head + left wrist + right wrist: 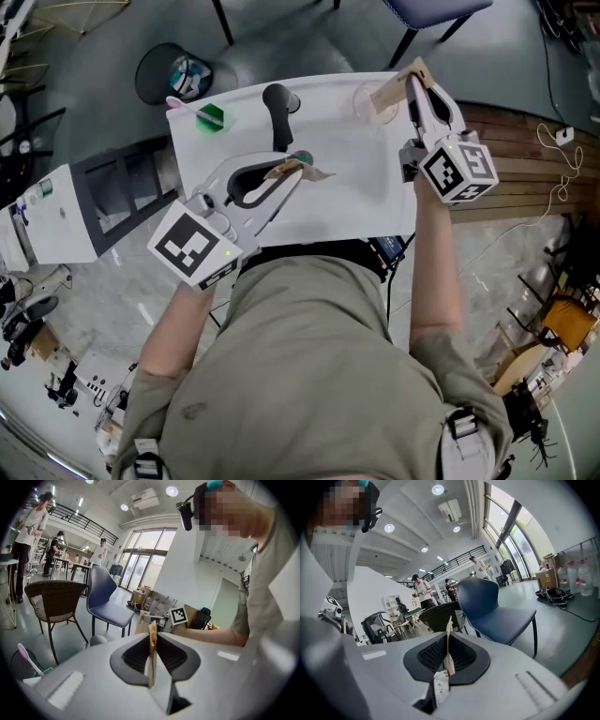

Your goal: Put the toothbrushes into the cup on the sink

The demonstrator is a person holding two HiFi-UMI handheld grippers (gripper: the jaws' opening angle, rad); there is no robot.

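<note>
In the head view the white sink top carries a black faucet and a clear cup at its far right. A toothbrush with a pink handle and green end lies at the far left corner; its pink end also shows in the left gripper view. My left gripper is shut on a thin brown paper wrapper near the faucet. My right gripper is shut on another brown paper strip, beside the cup. Whether a brush is inside either wrapper is hidden.
A dark waste bin stands on the floor beyond the sink's left corner. A white cabinet sits to the left. A blue chair and a wicker chair stand beyond the sink. People stand far back in the room.
</note>
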